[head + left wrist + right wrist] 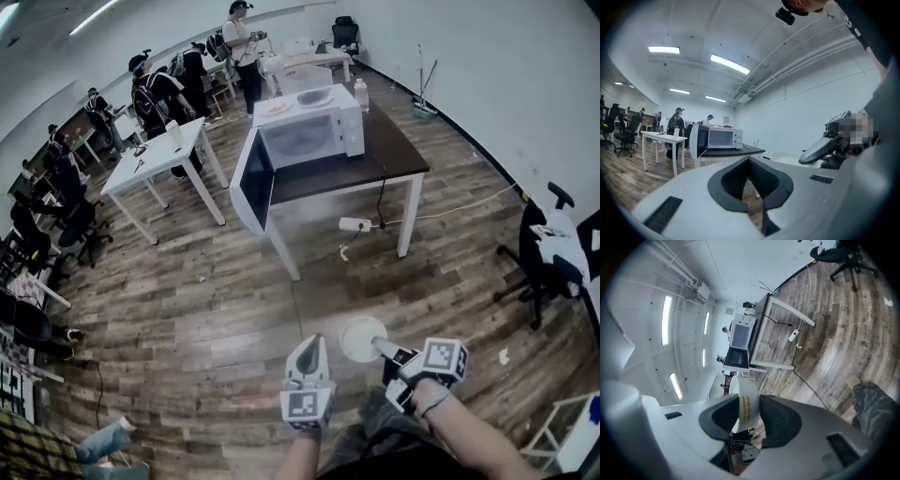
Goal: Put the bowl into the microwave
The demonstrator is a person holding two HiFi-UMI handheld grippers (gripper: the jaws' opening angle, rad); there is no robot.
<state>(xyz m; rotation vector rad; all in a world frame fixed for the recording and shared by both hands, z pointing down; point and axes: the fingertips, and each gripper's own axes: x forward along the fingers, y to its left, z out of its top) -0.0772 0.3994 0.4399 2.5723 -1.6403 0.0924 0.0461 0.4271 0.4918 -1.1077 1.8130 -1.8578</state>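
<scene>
right gripper (382,349) clamped on white bowl (361,336) rim, above wood floor (234,319); left gripper (309,354) pinched closed, empty; microwave (314,131) door open on table (394,155) ahead.

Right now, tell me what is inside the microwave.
The microwave stands open; its cavity looks bare in the head view, though its corners are too dim to check. The bowl is clamped in the right gripper.

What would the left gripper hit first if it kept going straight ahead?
Probably the dark-topped table carrying the microwave, across the wooden floor; nothing nearer shows in its line, though depth is hard to judge.
</scene>
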